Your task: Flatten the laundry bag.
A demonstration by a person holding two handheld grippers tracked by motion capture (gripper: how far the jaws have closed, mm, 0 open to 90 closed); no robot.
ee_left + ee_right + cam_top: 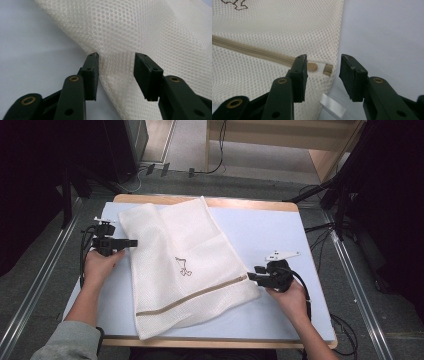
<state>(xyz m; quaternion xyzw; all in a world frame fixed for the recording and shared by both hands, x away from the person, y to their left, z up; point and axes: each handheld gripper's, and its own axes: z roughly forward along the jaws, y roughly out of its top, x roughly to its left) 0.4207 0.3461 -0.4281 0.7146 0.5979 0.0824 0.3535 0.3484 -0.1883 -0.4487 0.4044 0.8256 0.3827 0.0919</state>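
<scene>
Left gripper (131,243), held in a hand (100,265) at the left of the high view, points right with its tips at the left edge of a white mesh laundry bag (185,265). That bag lies spread across the middle of a pale blue table (280,235), a tan zipper (192,295) running across its lower part and a small dark embroidered mark (184,266) near its centre. At the right of the frame the right gripper (251,276) points left at the zipper's end. In the left gripper view, the left gripper (116,73) is spread open, its jaws either side of the mesh edge. In the right gripper view, the right gripper (323,75) is likewise open, with the zipper's end (322,68) between the jaws.
</scene>
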